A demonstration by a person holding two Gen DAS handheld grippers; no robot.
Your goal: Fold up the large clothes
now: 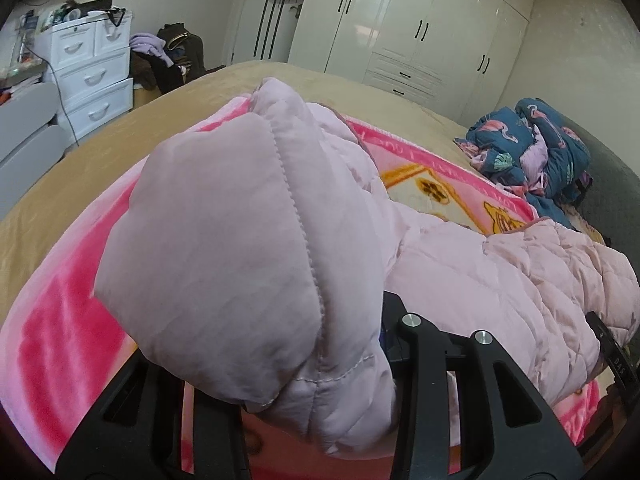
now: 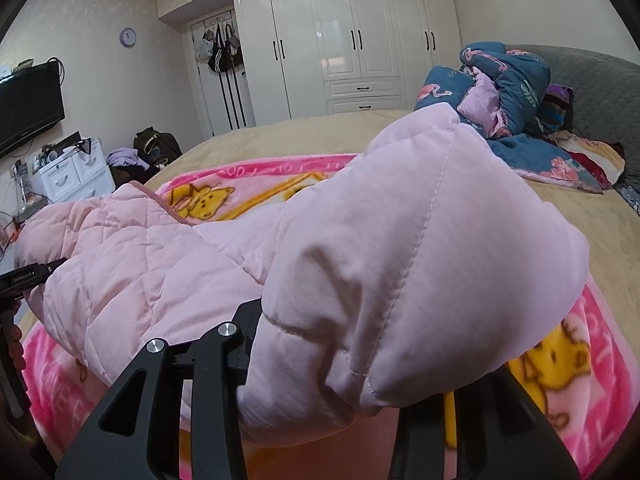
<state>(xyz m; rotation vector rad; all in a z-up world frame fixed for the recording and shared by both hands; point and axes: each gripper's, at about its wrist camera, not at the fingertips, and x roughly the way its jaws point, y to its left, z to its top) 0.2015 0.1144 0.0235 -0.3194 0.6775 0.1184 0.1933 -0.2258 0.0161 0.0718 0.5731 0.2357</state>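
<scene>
A pale pink quilted jacket (image 1: 248, 240) hangs between my two grippers above a pink cartoon blanket (image 1: 60, 320) on the bed. My left gripper (image 1: 320, 384) is shut on one end of the jacket, whose fabric drapes over and hides the fingertips. My right gripper (image 2: 320, 376) is shut on the other end of the jacket (image 2: 420, 260), fingertips also buried in fabric. The right gripper shows at the right edge of the left wrist view (image 1: 612, 352); the left gripper shows at the left edge of the right wrist view (image 2: 28, 276).
The tan bedspread (image 1: 280, 76) lies under the blanket. A crumpled blue flamingo quilt (image 1: 528, 148) sits near the grey headboard (image 2: 592, 84). White drawers (image 1: 92, 76), a clothes pile (image 1: 168, 56) and a white wardrobe (image 2: 352, 40) stand beyond the bed.
</scene>
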